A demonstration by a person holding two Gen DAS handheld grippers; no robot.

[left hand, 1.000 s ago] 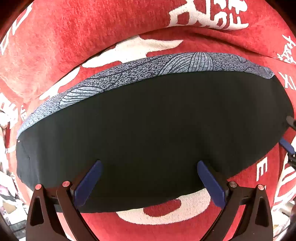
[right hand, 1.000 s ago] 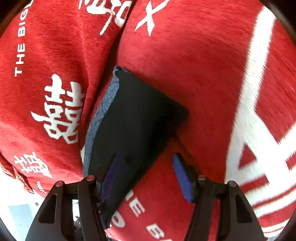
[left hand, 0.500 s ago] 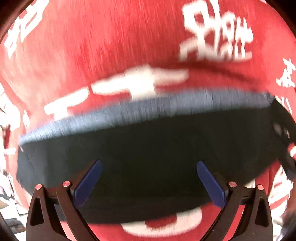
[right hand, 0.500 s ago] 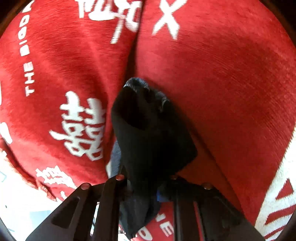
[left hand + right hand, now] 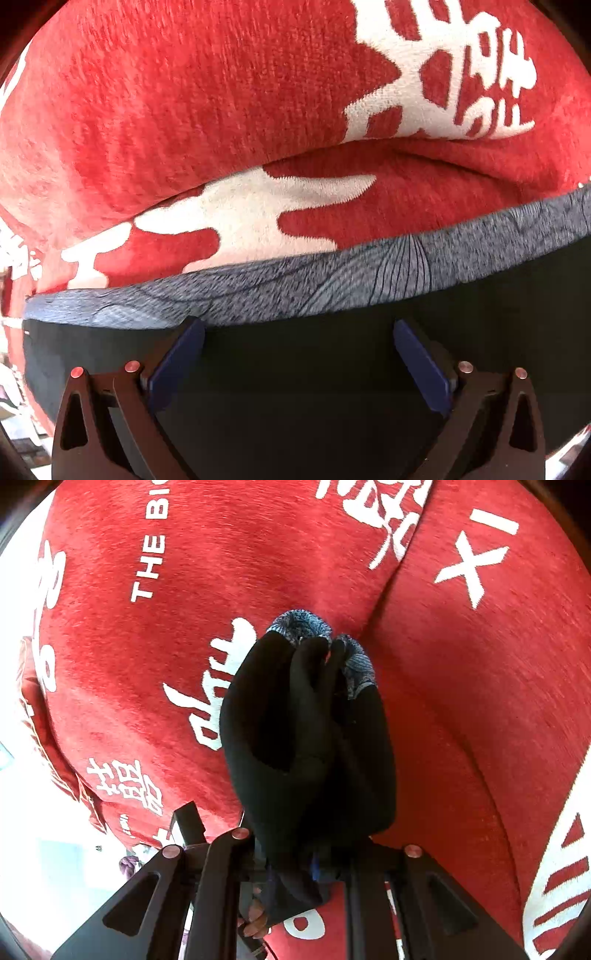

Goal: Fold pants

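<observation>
The pants (image 5: 314, 369) are black with a blue-grey patterned band (image 5: 295, 284) along the far edge. In the left wrist view they lie flat on the red cloth (image 5: 184, 110), filling the lower part of the frame. My left gripper (image 5: 295, 343) is open, its blue pads (image 5: 177, 354) spread just above the black fabric near the band. In the right wrist view my right gripper (image 5: 317, 864) is shut on a bunched end of the pants (image 5: 306, 738), which stands up between the fingers with the patterned band at its top.
The red cloth (image 5: 461, 683) with white lettering covers the whole surface and has soft folds. Its edge drops off at the left of the right wrist view, where a bright floor (image 5: 55, 849) shows.
My right gripper closed on the end of the pants and lifted it into a bunch. My left gripper moved forward over the black fabric, up to the patterned band.
</observation>
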